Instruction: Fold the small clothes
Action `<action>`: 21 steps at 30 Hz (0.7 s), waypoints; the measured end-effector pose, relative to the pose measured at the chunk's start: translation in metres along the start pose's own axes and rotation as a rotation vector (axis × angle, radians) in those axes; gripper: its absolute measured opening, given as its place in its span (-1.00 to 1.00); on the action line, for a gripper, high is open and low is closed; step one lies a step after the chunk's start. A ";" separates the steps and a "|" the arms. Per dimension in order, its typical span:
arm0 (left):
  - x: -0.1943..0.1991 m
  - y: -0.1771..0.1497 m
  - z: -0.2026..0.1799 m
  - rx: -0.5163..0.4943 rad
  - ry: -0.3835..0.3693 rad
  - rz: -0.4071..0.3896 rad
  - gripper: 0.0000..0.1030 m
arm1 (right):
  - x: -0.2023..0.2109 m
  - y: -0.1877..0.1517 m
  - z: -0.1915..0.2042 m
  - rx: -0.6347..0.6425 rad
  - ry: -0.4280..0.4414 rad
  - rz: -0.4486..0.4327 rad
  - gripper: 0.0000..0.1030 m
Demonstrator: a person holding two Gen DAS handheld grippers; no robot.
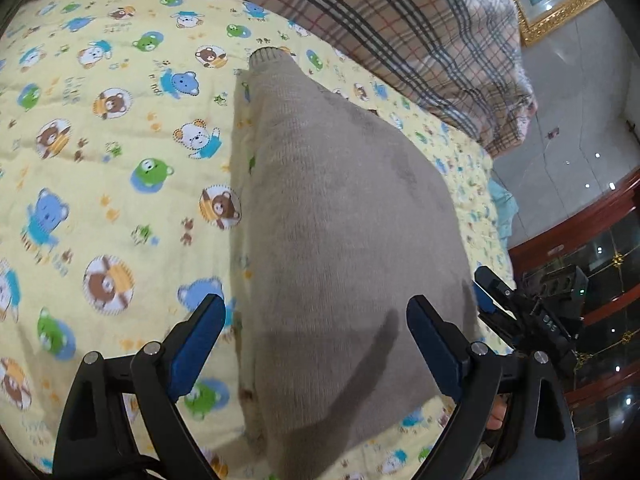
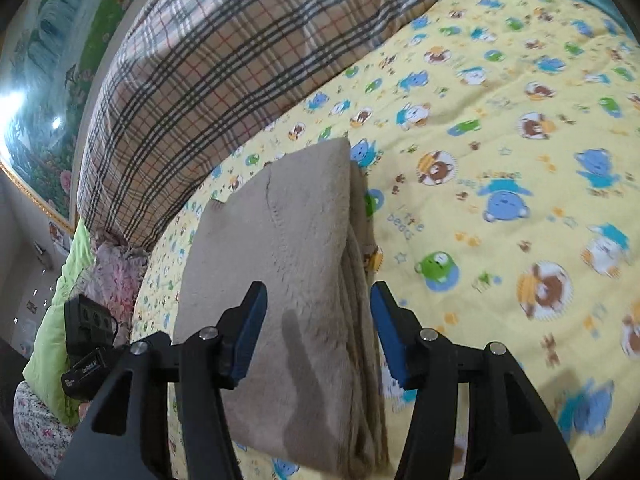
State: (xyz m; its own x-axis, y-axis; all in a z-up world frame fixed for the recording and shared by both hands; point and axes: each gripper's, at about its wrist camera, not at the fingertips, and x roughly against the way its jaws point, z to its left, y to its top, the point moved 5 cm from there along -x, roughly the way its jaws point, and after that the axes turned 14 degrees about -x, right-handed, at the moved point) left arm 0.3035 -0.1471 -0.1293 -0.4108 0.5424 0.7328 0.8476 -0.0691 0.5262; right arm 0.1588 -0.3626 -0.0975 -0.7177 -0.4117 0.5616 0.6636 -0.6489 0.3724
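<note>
A beige knit sweater (image 1: 340,220) lies folded in a long strip on the yellow bear-print quilt (image 1: 100,140), one ribbed cuff at its far end. My left gripper (image 1: 315,300) hovers over the near end, open, with its blue pads clear of the cloth on either side. In the right wrist view the same sweater (image 2: 288,232) shows stacked layers along its right edge. My right gripper (image 2: 319,286) is open above it and holds nothing. The right gripper (image 1: 520,304) also shows at the sweater's right edge in the left wrist view.
A plaid blanket (image 1: 400,20) is bunched along the quilt's far side. A gold-framed painting (image 1: 552,8) leans on the wall, above a tiled floor (image 1: 568,140) and a dark wooden cabinet (image 1: 600,280). A green pillow (image 2: 52,320) lies beside the bed.
</note>
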 end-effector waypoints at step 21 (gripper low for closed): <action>-0.041 0.028 -0.007 -0.052 -0.068 -0.021 -0.03 | -0.065 0.002 0.010 0.028 0.113 0.227 -0.39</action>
State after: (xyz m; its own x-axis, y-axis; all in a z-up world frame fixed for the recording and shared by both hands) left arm 0.3419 -0.1771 -0.1411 -0.4029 0.5998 0.6914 0.8198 -0.0994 0.5640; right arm 0.2089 -0.3307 -0.1255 -0.5678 -0.6144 0.5478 0.8148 -0.5143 0.2677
